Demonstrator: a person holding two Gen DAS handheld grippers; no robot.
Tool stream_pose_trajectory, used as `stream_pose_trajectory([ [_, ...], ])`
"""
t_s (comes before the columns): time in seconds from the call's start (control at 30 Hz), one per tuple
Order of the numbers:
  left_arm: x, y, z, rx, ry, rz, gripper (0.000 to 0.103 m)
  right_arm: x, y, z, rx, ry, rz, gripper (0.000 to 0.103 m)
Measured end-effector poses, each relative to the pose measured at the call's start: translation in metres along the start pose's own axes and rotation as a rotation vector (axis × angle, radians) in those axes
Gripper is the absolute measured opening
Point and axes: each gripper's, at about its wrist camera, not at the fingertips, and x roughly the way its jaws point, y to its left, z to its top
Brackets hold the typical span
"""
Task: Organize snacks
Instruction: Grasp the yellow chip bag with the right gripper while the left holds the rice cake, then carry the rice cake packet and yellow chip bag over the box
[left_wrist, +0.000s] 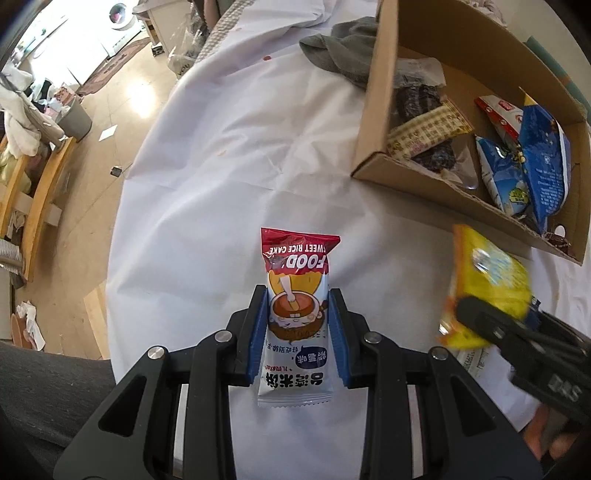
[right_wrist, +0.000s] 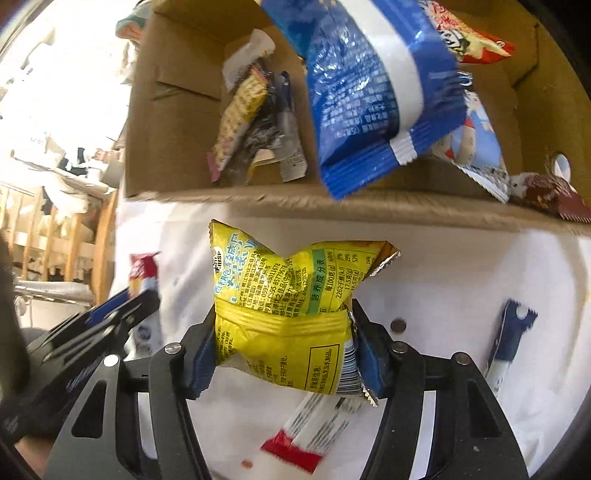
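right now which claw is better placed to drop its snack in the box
Right. The right claw holds the yellow chip bag raised, just short of the cardboard box wall. The left claw holds the rice cake packet farther from the box.

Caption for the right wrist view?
Right gripper clamps a yellow snack bag before the cardboard box of snacks.

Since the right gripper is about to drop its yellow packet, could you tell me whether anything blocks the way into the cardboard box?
Partly: the box's near wall rises between the yellow packet and the inside, and a big blue bag leans out over that wall straight ahead. The bare floor to the left looks free.
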Motion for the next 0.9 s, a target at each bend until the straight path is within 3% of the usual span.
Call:
stream_pose_trajectory([
  [0.23, -0.010, 0.006, -0.001, -0.004, -0.034, 0.008, 0.028, -0.030, 0.007, -0.021, -0.042, -0.039, 0.057, 0.065],
  [0.57, -0.040, 0.010, -0.002, 0.000, -0.129, -0.014, 0.028, -0.079, -0.011, -0.038, -0.036, -0.145, 0.122, 0.065],
  [0.9, -0.084, 0.011, 0.018, -0.006, -0.246, -0.063, 0.028, -0.145, -0.040, -0.034, -0.006, -0.375, 0.204, 0.065],
])
